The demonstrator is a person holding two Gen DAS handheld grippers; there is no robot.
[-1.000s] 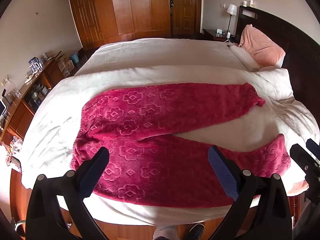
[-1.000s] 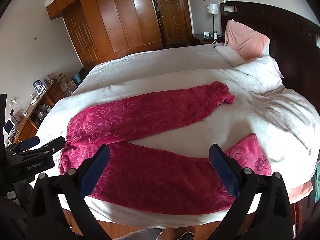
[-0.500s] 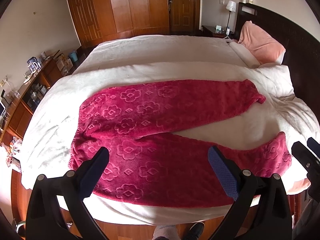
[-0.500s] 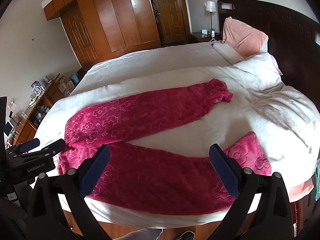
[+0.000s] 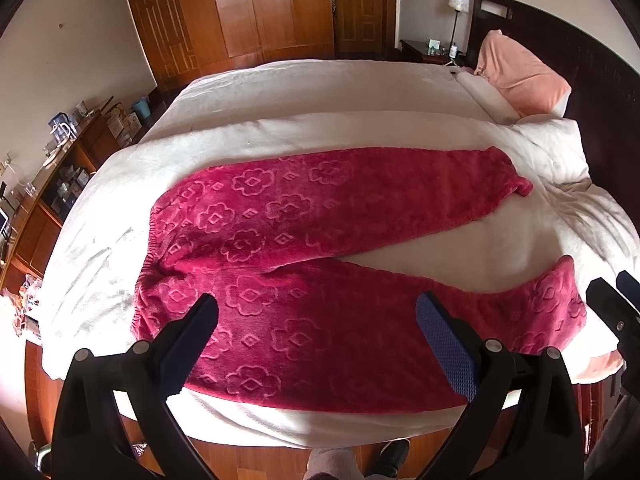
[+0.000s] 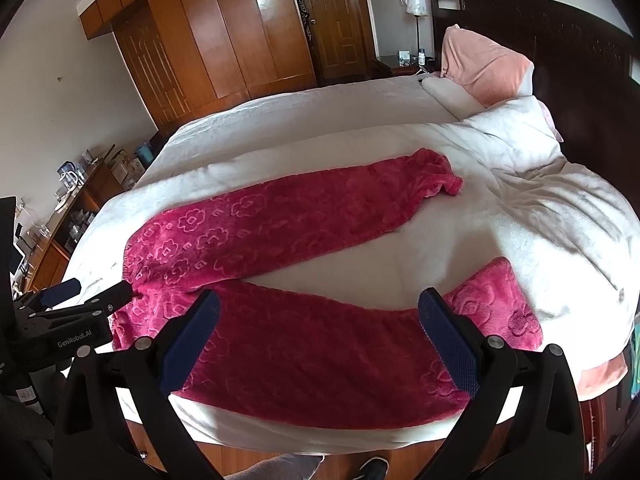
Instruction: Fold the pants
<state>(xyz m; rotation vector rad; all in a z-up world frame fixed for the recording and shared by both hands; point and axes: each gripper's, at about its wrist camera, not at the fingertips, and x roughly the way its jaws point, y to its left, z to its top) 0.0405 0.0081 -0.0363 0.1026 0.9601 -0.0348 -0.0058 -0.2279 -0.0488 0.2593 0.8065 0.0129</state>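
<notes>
Flat on the white bed [image 5: 280, 92] lie the pants [image 5: 304, 240], spread in a wide V. Their waistband sits at the left, toward the foot of the bed, and both legs run rightward toward the dark headboard [image 5: 600, 80], so the long axis goes left to right across both views. One leg lies along the near edge of the bed; the other angles away, its cuff ending short of the pink pillow [image 5: 520, 76].

Above the near leg hovers the left gripper [image 5: 316, 320], level and aimed across the bed, its jaws spread wide with nothing between them; in the right wrist view its tips point at the waistband. Further along the same leg, toward the cuff, the right gripper [image 6: 320, 320] hangs in a like pose, jaws also spread and empty.

Beyond the bed stand a wooden wardrobe [image 6: 224, 40] and a lamp [image 6: 416, 8] beside the headboard; shoes [image 5: 392, 456] show on the wooden floor below.
</notes>
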